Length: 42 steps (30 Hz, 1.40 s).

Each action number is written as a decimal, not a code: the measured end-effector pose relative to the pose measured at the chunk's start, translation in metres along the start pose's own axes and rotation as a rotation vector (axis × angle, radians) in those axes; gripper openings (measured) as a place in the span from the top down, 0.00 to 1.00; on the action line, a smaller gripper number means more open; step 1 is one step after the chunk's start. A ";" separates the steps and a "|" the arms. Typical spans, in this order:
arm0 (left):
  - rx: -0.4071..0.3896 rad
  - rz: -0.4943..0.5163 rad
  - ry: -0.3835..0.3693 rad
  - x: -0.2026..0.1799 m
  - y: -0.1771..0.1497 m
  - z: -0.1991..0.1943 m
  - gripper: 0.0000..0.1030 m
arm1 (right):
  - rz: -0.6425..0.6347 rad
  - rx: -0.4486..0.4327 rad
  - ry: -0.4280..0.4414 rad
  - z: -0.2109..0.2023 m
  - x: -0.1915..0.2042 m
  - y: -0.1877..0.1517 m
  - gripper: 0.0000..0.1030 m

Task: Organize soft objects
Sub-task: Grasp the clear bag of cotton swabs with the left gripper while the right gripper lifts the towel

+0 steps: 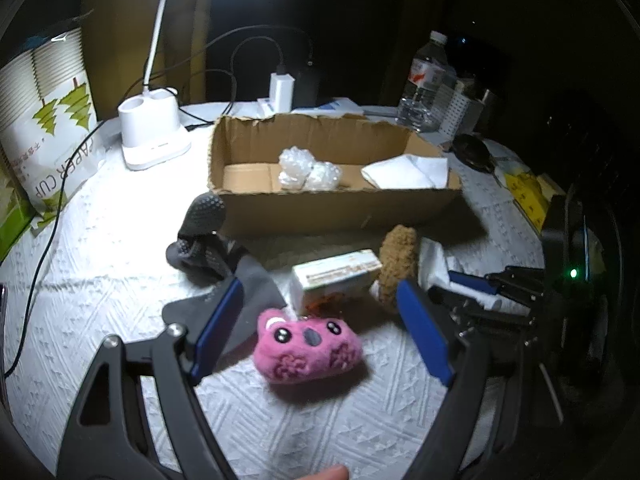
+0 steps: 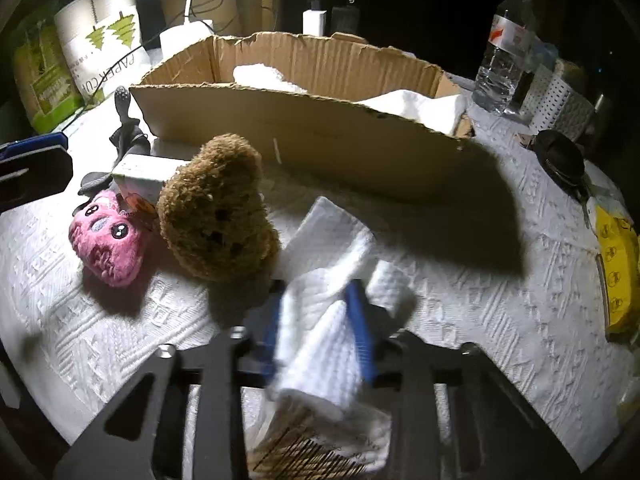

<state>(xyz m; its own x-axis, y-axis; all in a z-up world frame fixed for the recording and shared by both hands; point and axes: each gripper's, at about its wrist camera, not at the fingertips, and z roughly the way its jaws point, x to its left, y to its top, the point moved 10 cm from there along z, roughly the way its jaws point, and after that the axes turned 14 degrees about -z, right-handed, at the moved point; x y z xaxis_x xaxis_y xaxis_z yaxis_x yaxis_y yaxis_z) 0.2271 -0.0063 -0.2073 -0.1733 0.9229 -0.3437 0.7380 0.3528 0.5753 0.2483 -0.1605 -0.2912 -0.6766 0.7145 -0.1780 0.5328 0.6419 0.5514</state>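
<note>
A pink plush toy (image 1: 307, 349) lies on the white cloth between the fingers of my open left gripper (image 1: 320, 316), which is empty. It also shows in the right wrist view (image 2: 107, 238). A brown plush toy (image 2: 218, 208) stands beside it and also shows in the left wrist view (image 1: 398, 264). My right gripper (image 2: 316, 320) is shut on a white folded cloth (image 2: 320, 300). The open cardboard box (image 1: 340, 208) behind holds bubble wrap (image 1: 308, 170) and a white cloth (image 1: 408, 172). A dark grey sock (image 1: 200, 236) lies left of the box.
A small carton (image 1: 336, 276) lies between the toys. A white lamp base (image 1: 154, 132), a paper cup pack (image 1: 48, 128), cables, a water bottle (image 1: 426, 84) and a yellow packet (image 2: 618, 268) ring the table.
</note>
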 end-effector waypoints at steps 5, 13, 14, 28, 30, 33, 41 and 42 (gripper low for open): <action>0.004 0.031 -0.001 -0.019 -0.006 -0.001 0.22 | 0.050 -0.087 0.009 -0.023 -0.015 0.001 0.85; 0.028 0.102 -0.011 -0.061 -0.022 0.005 0.22 | 0.111 -0.187 0.002 -0.061 -0.043 -0.005 0.85; 0.035 0.110 -0.014 -0.068 -0.025 0.008 0.22 | 0.116 -0.191 -0.003 -0.064 -0.046 -0.008 0.85; 0.166 0.226 -0.049 -0.142 -0.083 0.043 0.22 | 0.227 -0.242 -0.017 -0.094 -0.090 -0.069 0.85; 0.179 0.243 -0.044 -0.147 -0.089 0.048 0.22 | 0.240 -0.249 -0.015 -0.096 -0.093 -0.074 0.85; 0.208 0.266 -0.039 -0.153 -0.099 0.056 0.22 | 0.260 -0.260 -0.012 -0.100 -0.098 -0.082 0.85; 0.271 0.313 -0.010 -0.156 -0.127 0.075 0.23 | 0.283 -0.274 -0.002 -0.101 -0.106 -0.092 0.85; 0.273 0.313 -0.017 -0.157 -0.128 0.075 0.31 | 0.283 -0.275 -0.002 -0.102 -0.106 -0.093 0.85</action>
<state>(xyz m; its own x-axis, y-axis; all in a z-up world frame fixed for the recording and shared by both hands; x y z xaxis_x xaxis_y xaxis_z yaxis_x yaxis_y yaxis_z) 0.2086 -0.2077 -0.2831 0.0958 0.9758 -0.1966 0.8996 -0.0003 0.4368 0.2186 -0.3245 -0.2405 -0.5216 0.8531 0.0111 0.5419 0.3212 0.7766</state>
